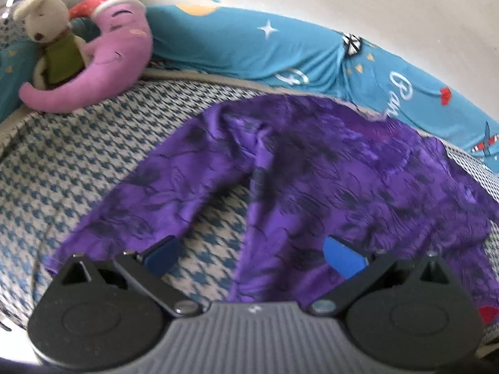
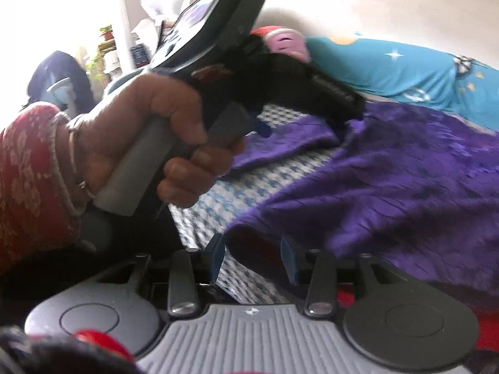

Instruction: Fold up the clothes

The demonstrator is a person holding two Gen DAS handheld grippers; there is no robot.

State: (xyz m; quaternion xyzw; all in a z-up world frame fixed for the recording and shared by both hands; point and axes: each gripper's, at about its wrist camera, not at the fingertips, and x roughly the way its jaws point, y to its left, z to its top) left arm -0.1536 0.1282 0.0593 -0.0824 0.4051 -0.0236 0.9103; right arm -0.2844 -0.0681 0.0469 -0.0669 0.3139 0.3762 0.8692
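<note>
Purple garment (image 1: 312, 168), crinkled fabric with dark blotchy print, is lying spread and rumpled on the houndstooth-covered bed (image 1: 93, 162). One sleeve is trailing toward the near left; far edge is reaching the blue bolster (image 1: 249, 46).

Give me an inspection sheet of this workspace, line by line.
Surface: bed cover in blue-and-white houndstooth check, edged at the back by a teal bolster.
Job's things: purple garment spread out crumpled, apparently trousers with the legs parted; not folded.
Clutter: pink moon plush and a small bear toy in the far corner, clear of the garment.
Grippers: left gripper open above the garment, holding nothing; right gripper partly open at the garment's near edge, grip unclear. A hand holds the left gripper's handle.
Cables: nothing seen.
Surroundings: pale wall; bright window side with potted plants, blurred.
</note>
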